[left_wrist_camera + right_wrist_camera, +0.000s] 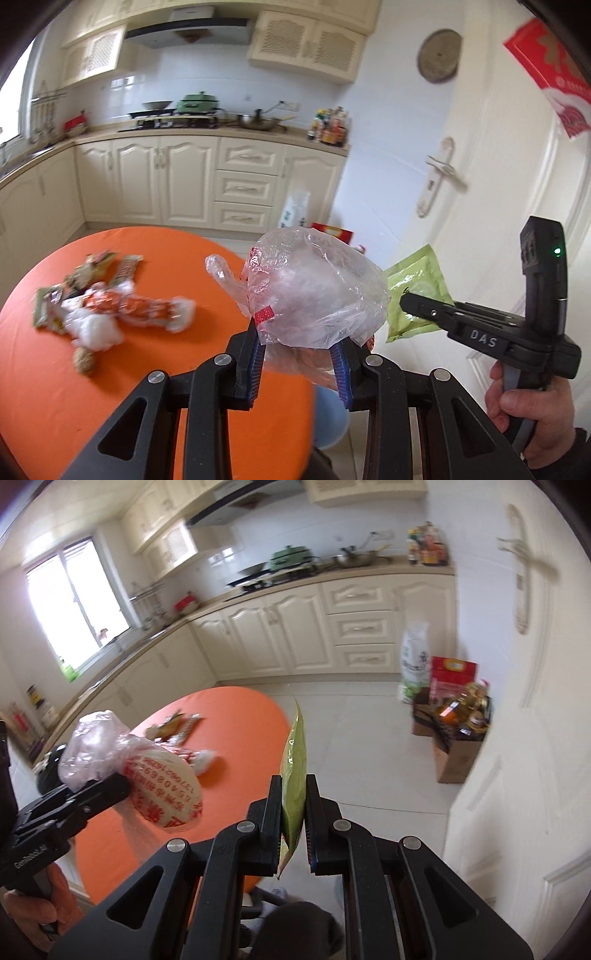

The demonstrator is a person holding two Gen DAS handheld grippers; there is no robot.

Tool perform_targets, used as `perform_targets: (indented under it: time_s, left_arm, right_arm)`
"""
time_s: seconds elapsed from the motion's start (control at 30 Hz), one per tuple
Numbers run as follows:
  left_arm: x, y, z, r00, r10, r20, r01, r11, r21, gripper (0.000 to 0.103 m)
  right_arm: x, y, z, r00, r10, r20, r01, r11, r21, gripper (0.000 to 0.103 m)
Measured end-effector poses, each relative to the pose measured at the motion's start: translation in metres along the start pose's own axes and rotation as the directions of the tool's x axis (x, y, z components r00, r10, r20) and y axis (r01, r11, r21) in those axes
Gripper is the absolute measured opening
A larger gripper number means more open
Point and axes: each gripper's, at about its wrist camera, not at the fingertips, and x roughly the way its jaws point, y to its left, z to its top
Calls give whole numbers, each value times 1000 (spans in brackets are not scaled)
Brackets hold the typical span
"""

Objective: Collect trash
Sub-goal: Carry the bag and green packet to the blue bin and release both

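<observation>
Currently your left gripper [301, 354] is clamped on the clear plastic bag [314, 291], your right gripper [294, 816] on the green packet [294, 775]; both held beside the orange table [92, 398], wrapper pile [107, 306] on it.

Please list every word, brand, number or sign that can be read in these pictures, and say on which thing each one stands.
"DAS": on the body of the right gripper, left wrist view.
"GenRobot.AI": on the body of the left gripper, right wrist view.
Red print on the plastic bag: upside down, digits unclear.
Red paper on door, white sack, green packet: too blurred.
</observation>
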Motion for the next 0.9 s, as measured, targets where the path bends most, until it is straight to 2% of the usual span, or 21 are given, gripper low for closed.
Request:
perform_targets:
  time_s: [0.17, 0.33, 0.43, 0.63, 0.77, 0.83, 0.9]
  left_arm:
    - [52, -40, 6, 995, -66, -76, 71, 995, 65, 29]
    - [119, -66, 0, 976, -86, -201, 111, 986, 121, 29]
    - [164, -69, -8, 957, -67, -282, 110, 984, 142, 29]
    - [246, -74, -20, 907, -11, -422, 87, 983, 163, 29]
    - [288, -88, -15, 885, 43, -464, 66, 974, 216, 29]
    - [307, -99, -10, 879, 73, -471, 50, 968, 245, 35]
    - [323, -107, -8, 867, 90, -491, 50, 963, 264, 36]
  right_arm:
    - [1, -60, -16, 995, -91, -31, 93, 993, 78, 10]
    - [40, -112, -44, 984, -119, -131, 140, 977, 160, 10]
    - [74, -140, -64, 973, -112, -202, 154, 966, 207, 10]
    - [136, -181, -102, 944, -76, -321, 177, 939, 296, 10]
    - [160, -198, -118, 928, -59, -368, 189, 926, 328, 14]
    - [170, -204, -123, 922, -58, -382, 198, 919, 340, 14]
    - [182, -212, -130, 916, -33, -401, 193, 911, 365, 14]
